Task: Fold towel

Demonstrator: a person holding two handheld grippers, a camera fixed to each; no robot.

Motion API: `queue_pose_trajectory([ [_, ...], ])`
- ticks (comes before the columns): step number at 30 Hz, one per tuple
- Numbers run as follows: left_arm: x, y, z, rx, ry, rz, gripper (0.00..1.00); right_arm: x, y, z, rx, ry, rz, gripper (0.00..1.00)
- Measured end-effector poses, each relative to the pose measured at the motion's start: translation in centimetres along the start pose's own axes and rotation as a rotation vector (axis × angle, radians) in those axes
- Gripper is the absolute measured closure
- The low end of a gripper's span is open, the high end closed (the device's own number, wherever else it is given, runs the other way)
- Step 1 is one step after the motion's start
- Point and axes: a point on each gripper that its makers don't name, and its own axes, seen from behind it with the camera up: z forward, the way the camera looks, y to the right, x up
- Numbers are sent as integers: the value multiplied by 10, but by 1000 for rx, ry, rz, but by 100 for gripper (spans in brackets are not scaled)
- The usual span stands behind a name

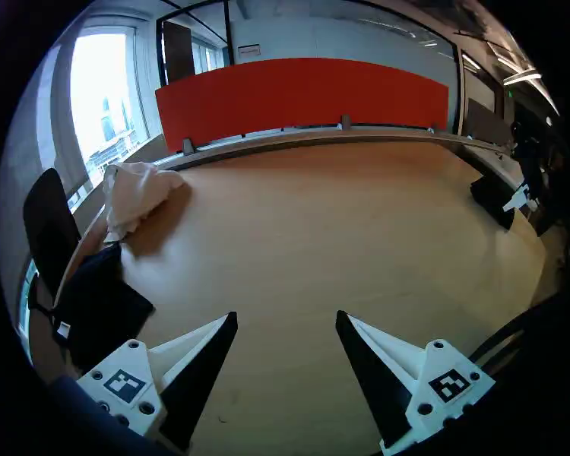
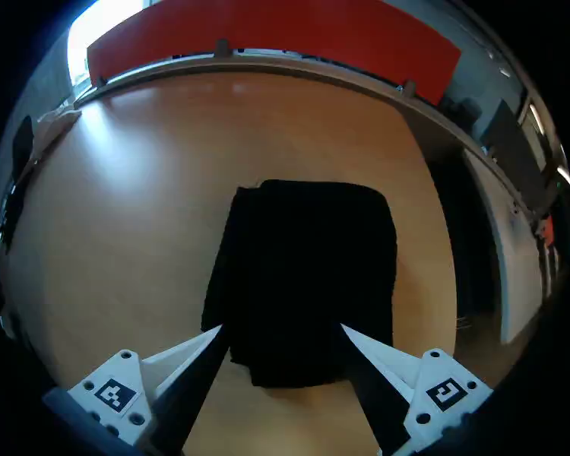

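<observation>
Left gripper (image 1: 285,314) spread wide, gripping nothing, held low over the wooden table (image 1: 323,220). Right gripper (image 2: 281,328) likewise spread and empty, angled down over the folded black towel (image 2: 308,266). The towel lies flat on the table between the fingertips; contact cannot be determined.

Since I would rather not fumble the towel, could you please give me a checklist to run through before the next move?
1. Is the left claw open and empty: ok.
2. Is the right claw open: ok.
3. Does the black towel lie flat on the table: ok.
4. Does the towel's near end sit between the right claw's fingers: ok.
5. Is the right claw clear above the towel: cannot tell.
6. Is the pale cloth heap well apart from the towel: ok.
</observation>
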Motion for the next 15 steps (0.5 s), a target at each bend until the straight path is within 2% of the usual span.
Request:
queue_pose_trajectory([
  [15,2,0,3,-1,5,-7,4,13,-2,-16,-5,49,16,0],
])
